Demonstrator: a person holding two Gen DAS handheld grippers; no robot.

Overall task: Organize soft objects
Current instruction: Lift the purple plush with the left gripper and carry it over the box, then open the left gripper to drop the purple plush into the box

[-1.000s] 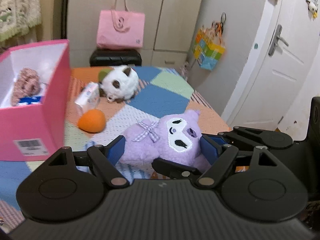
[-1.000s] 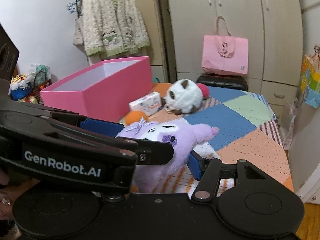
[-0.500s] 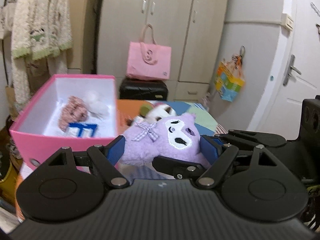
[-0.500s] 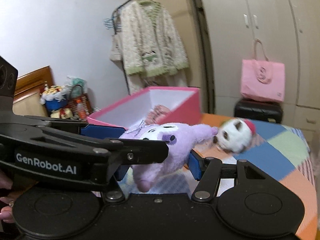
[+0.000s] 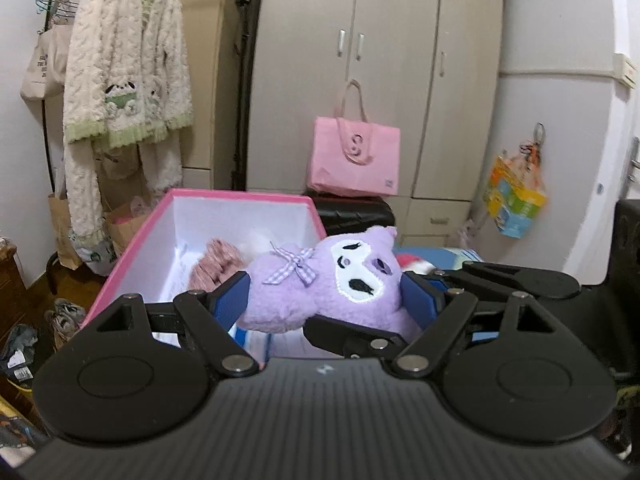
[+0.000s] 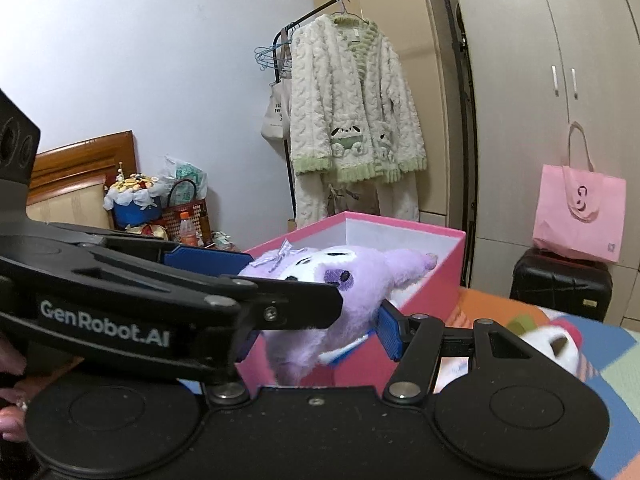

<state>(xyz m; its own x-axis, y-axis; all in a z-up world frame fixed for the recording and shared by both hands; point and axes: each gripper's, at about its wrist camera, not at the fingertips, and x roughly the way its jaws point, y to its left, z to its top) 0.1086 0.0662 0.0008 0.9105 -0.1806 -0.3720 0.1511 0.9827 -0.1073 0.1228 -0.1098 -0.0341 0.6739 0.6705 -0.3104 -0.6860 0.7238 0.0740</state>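
Purple plush toy [image 5: 320,292], light, squashy, pinched at its flanks by left tongs [image 5: 326,300] and right tongs [image 6: 316,300], above pink box [image 5: 240,198]

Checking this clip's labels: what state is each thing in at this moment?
purple plush: lifted, gripped from both sides.
left gripper: shut on the plush.
right gripper: shut on the plush.
pink box: open, partly filled.
wardrobe doors: closed.
pink tote bag: upright on the black case.
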